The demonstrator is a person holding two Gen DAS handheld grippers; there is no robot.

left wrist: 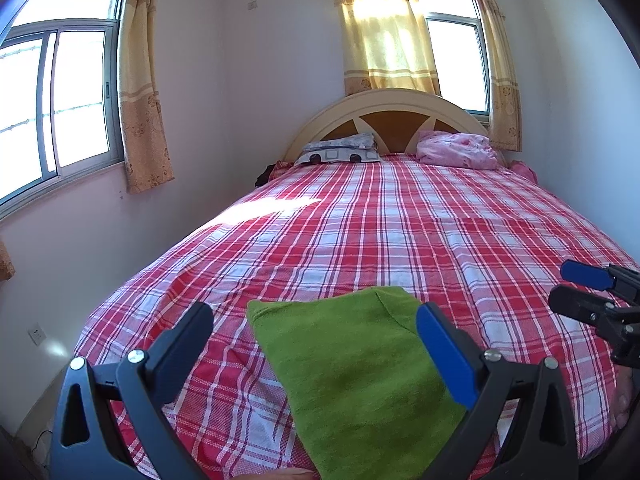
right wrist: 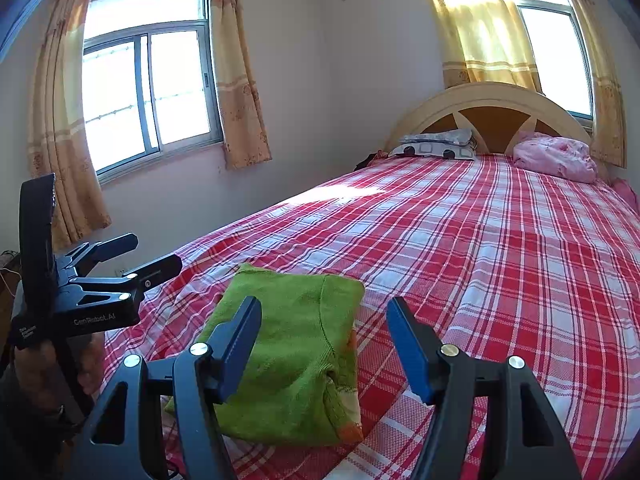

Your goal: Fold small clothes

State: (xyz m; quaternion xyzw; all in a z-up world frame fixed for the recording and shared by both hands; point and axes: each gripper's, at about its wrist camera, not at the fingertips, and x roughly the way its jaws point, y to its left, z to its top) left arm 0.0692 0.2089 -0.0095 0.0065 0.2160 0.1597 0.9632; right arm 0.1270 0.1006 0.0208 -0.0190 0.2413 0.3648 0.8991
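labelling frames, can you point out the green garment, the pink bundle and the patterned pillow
green garment (right wrist: 288, 344), right wrist view, middle of the folded knit
pink bundle (left wrist: 456, 148), left wrist view, centre of the crumpled fabric
patterned pillow (left wrist: 340, 152), left wrist view, its front face

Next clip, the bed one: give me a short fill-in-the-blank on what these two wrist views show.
1. The folded garment lying on the bed is ____ in colour.
2. The bedsheet has a red and white ____ pattern.
3. The jaws of the left gripper and the right gripper stand ____, holding nothing.
4. The pink bundle rests near the ____ at the far end of the bed.

Missing words: green; plaid; open; headboard
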